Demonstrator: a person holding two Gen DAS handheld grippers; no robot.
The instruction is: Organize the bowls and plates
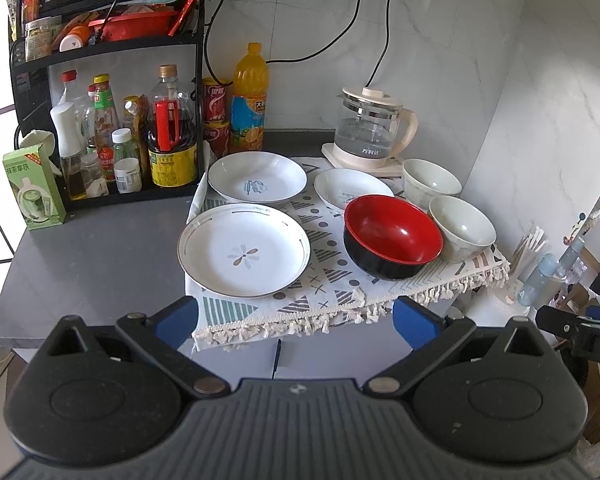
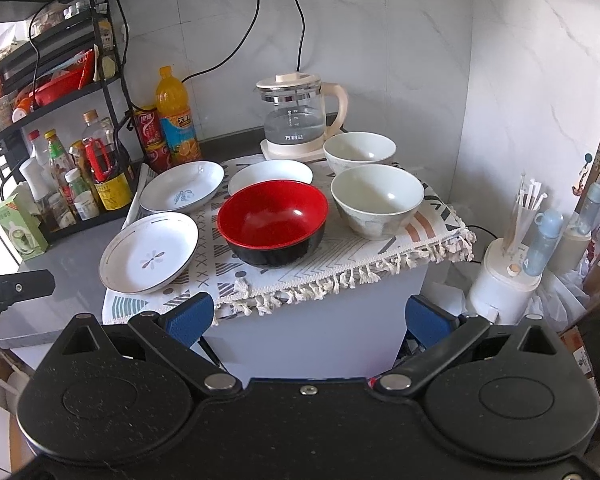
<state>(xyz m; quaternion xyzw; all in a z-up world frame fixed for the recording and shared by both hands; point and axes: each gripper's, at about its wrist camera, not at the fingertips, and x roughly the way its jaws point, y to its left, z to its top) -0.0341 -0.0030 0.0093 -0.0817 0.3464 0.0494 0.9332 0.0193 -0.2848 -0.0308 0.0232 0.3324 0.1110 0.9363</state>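
Left claw [image 1: 296, 322], right claw [image 2: 308, 318]: black bodies, blue pads, silver pivot screws.

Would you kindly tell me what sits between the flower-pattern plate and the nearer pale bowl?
The red-and-black bowl stands between the flower-pattern plate and the nearer pale bowl, on the patterned cloth; the right wrist view shows this best.

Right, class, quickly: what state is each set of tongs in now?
Left tongs: open, holding nothing.
Right tongs: open, holding nothing.
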